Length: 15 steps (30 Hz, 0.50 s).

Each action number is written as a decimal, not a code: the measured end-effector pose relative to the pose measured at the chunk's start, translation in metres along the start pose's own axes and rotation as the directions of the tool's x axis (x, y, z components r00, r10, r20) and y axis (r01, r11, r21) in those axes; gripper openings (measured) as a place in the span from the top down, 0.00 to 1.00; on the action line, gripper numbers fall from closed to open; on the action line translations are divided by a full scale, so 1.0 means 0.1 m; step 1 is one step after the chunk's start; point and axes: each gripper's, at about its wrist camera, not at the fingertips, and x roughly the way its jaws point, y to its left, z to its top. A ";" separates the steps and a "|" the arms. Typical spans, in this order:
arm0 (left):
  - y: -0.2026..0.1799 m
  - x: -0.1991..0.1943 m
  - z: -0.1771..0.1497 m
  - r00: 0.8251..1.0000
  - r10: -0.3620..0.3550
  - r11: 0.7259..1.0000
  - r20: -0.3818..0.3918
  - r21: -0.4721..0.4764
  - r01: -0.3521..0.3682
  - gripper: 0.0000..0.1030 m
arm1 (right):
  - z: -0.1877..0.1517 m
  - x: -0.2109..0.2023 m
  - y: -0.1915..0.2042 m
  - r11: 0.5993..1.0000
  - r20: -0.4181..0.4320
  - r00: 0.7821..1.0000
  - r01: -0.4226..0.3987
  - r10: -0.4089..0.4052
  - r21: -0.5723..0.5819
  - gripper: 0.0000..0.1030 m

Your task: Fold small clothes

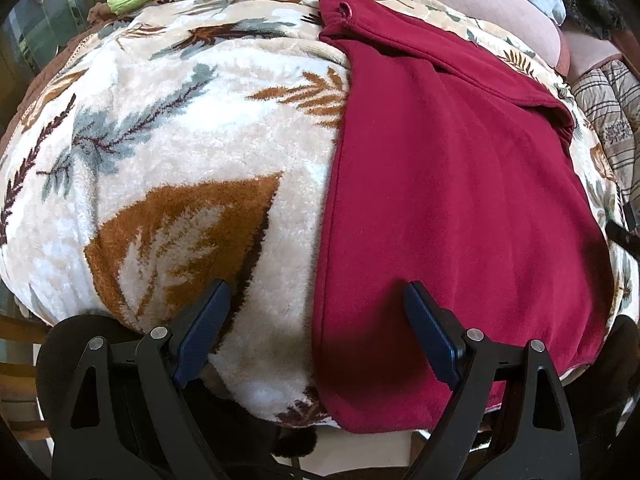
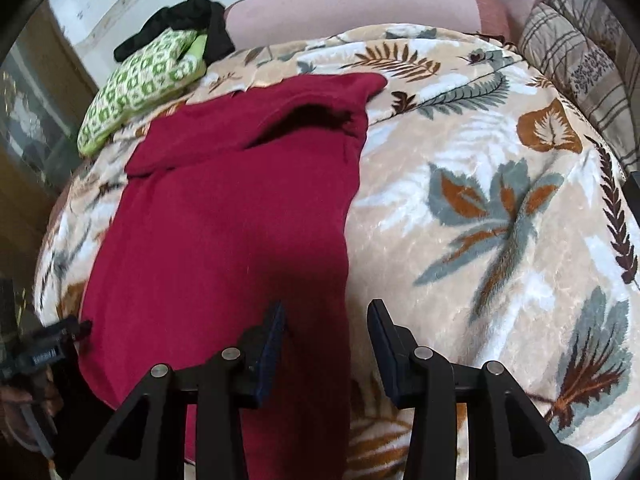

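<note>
A dark red garment (image 1: 452,200) lies flat lengthwise on a leaf-patterned fleece blanket (image 1: 180,128), its far end folded over. It also shows in the right wrist view (image 2: 224,232). My left gripper (image 1: 316,300) is open and empty, hovering over the garment's near left edge. My right gripper (image 2: 326,320) is open and empty, over the garment's near right edge. The left gripper's body (image 2: 44,348) shows at the garment's left edge in the right wrist view.
A green patterned cloth (image 2: 140,84) and a black garment (image 2: 188,24) lie at the blanket's (image 2: 480,200) far left. A pink cushion (image 2: 352,4) and a plaid cushion (image 2: 576,56) sit behind.
</note>
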 end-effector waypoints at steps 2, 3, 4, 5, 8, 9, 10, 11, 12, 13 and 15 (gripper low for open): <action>0.01 -0.01 -0.01 1.000 -0.004 1.000 -0.002 0.003 0.004 0.14 | 0.09 0.08 -0.01 1.000 0.006 1.000 0.007 -0.007 0.017 0.60; 0.01 -0.01 -0.02 1.000 -0.004 1.000 -0.003 0.003 0.004 0.14 | 0.15 0.14 -0.04 0.999 0.002 1.000 -0.004 0.004 0.035 0.60; 0.01 -0.01 -0.02 1.000 -0.003 1.000 -0.005 0.004 0.003 0.14 | 0.21 0.20 -0.08 0.998 -0.003 1.000 -0.029 0.029 0.053 0.60; 0.01 -0.01 -0.02 1.000 -0.002 1.000 -0.006 0.002 0.002 0.14 | 0.24 0.25 -0.09 0.997 -0.009 0.999 -0.043 0.044 0.068 0.60; 0.01 0.00 -0.03 1.000 -0.003 1.000 -0.007 -0.002 0.003 0.14 | 0.35 0.49 -0.13 0.995 -0.048 0.997 -0.053 0.057 0.089 0.60; 0.01 0.00 -0.03 1.000 -0.002 1.000 -0.007 0.000 0.002 0.14 | 0.38 0.57 -0.13 0.995 -0.058 0.997 -0.047 0.052 0.085 0.60; 0.01 0.00 -0.03 1.000 -0.001 1.000 -0.007 0.001 0.001 0.14 | 0.39 0.61 -0.11 0.997 -0.045 0.998 -0.042 0.045 0.065 0.61; 0.01 0.00 -0.03 1.000 -0.001 1.000 -0.007 0.003 0.001 0.14 | 0.40 0.61 -0.09 0.999 -0.029 0.999 -0.026 0.028 0.038 0.71; 0.01 0.00 -0.03 1.000 -0.001 1.000 -0.008 0.004 0.002 0.14 | 0.41 0.61 -0.05 1.000 -0.022 1.000 0.000 0.000 0.004 0.87; 0.02 0.00 -0.03 1.000 -0.003 1.000 -0.008 0.006 0.003 0.14 | 0.43 0.61 -0.04 0.999 -0.019 1.000 0.021 -0.021 -0.024 0.92; 0.01 0.01 -0.03 1.000 -0.006 1.000 -0.010 0.008 0.006 0.14 | 0.46 0.57 -0.06 0.999 0.002 0.999 0.036 -0.036 -0.040 0.94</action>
